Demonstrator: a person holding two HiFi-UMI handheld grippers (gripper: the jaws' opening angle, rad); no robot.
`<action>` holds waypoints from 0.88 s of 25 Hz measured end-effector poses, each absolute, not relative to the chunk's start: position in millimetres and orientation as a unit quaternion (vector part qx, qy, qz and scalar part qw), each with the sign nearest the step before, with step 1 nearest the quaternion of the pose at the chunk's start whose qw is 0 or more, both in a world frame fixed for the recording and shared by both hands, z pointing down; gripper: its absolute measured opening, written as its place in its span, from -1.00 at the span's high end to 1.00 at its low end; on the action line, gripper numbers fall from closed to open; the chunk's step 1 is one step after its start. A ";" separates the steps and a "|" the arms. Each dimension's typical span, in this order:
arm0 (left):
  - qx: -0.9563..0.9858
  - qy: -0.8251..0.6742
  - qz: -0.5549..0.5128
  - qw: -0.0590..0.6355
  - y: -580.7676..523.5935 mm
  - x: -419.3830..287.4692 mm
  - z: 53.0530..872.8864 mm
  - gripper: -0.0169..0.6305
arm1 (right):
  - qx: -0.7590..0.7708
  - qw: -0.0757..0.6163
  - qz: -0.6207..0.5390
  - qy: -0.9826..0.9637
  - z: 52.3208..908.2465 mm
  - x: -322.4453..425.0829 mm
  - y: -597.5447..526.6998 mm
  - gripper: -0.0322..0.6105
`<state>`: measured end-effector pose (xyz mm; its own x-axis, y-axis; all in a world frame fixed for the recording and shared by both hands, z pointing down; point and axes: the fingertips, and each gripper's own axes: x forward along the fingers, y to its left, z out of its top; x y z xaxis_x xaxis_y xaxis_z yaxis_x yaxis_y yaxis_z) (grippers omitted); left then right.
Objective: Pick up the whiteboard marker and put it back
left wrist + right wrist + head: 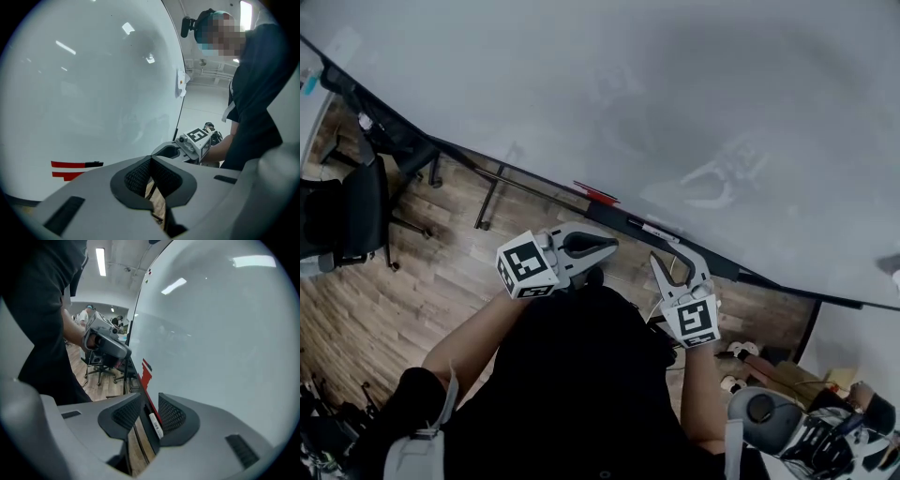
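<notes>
Marker (155, 423) lies on the ledge (146, 426) between my right gripper's (150, 399) parted jaws (left gripper (151, 161) is closed, empty).

Near whiteboard tray (727, 267): left claw (612, 246), right claw (671, 257); red marker (595, 193) on it.

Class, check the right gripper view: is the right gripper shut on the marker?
No: the right gripper is open, and the marker lies on the tray, seen between its jaws.
</notes>
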<state>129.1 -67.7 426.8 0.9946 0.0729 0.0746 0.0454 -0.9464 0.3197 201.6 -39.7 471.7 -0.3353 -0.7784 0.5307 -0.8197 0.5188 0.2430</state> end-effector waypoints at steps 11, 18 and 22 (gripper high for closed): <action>0.987 0.011 0.031 0.155 -62.4 128.4 426.6 0.92 | 0.461 0.418 0.041 -0.781 528.9 213.7 -55.2 0.54; 0.987 0.005 0.025 0.157 -64.1 127.3 428.2 0.92 | 0.458 0.446 0.041 -0.768 548.9 218.3 -61.8 0.54; 0.987 0.002 0.026 0.157 -63.4 125.8 427.7 0.92 | 0.450 0.464 0.034 -0.763 554.4 218.6 -63.5 0.54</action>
<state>125.8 -63.4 427.7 0.9987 0.0119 0.0499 -0.0042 -0.9508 0.3099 218.6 -63.5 554.4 -0.1654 -0.6546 0.7376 -0.7169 0.5935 0.3659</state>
